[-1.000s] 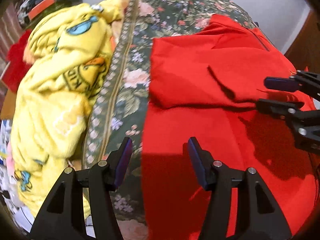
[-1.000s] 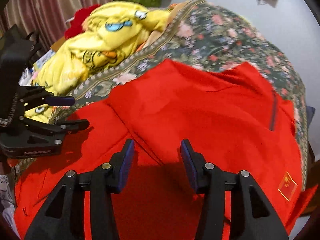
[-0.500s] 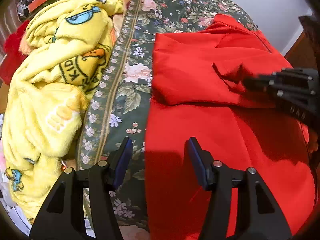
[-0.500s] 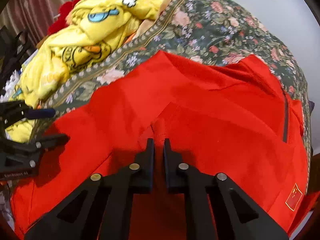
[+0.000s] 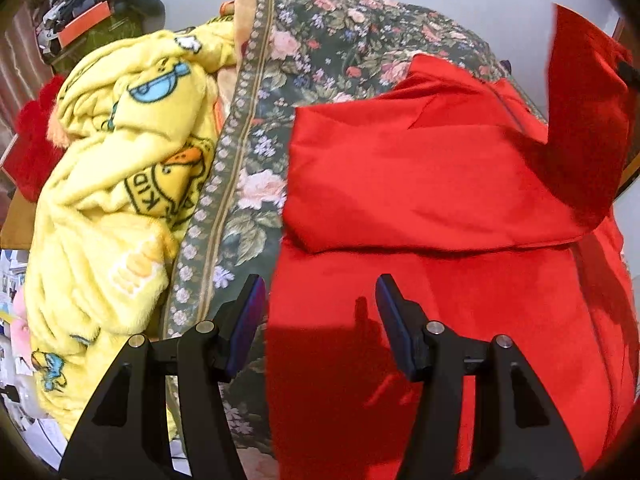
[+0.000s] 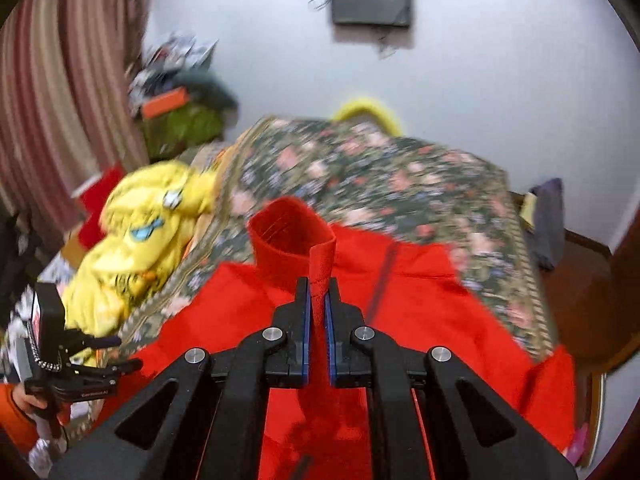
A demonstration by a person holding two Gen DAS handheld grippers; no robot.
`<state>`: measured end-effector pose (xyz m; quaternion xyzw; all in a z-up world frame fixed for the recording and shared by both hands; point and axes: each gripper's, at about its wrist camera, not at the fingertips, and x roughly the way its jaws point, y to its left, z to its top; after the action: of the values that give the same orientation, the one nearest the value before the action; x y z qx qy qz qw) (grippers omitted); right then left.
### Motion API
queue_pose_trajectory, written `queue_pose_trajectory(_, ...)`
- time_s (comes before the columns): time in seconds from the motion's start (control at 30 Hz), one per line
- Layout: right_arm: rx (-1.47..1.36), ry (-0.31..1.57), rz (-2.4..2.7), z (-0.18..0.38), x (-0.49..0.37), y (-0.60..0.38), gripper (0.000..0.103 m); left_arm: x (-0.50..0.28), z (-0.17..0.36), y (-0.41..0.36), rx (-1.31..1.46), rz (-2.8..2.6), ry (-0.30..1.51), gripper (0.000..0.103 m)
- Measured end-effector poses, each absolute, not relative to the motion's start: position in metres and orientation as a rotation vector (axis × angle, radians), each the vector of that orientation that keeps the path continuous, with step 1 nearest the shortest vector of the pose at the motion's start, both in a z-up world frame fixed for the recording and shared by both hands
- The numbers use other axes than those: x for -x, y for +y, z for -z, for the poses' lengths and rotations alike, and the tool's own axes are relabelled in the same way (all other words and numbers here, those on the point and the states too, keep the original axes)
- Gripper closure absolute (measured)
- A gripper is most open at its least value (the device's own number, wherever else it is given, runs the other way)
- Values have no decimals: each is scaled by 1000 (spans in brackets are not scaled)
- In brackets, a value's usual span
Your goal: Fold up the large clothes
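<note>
A large red garment [image 5: 420, 184] lies spread on the floral bedspread [image 5: 320, 52], one part folded across its upper half. My right gripper [image 6: 318, 300] is shut on a red sleeve cuff [image 6: 292, 240] and holds it lifted above the bed. In the left wrist view that lifted sleeve [image 5: 584, 120] hangs at the far right. My left gripper [image 5: 320, 308] stands open above the garment's left edge with nothing between its fingers; in the right wrist view the left gripper [image 6: 116, 354] shows at the lower left, in a person's hand.
A yellow cartoon-print fleece blanket [image 5: 120, 184] lies bunched along the bed's left side. Striped curtains [image 6: 60, 100] and a cluttered pile [image 6: 180, 100] stand beyond it. A dark box [image 6: 372, 0] hangs on the white wall. Wooden furniture [image 6: 580, 280] borders the bed on the right.
My right gripper closed on the red sleeve and lifted it up off the garment, tilting toward the wall. My left gripper stayed open over the garment's left edge.
</note>
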<state>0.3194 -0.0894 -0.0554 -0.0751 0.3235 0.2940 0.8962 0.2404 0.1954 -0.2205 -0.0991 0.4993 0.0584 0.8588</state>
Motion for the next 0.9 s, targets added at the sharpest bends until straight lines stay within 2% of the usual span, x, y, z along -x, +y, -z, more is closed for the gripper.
queue_pose_trajectory(0.13, 106, 708, -545, 65, -320, -131, 98, -246, 214, 179, 197, -110, 1050, 46)
queue_pose_trajectory(0.57, -60, 997, -417, 158, -328, -232, 97, -250, 197, 121, 79, -61, 1052, 46)
queue_pose_trajectory(0.83, -99, 1075, -451, 173, -317, -248, 96, -251, 197, 100, 37, -43, 1067, 46)
queue_pose_trajectory(0.9, -85, 1093, -465, 172, -313, -250, 92, -252, 196, 95, 27, -36, 1067, 46)
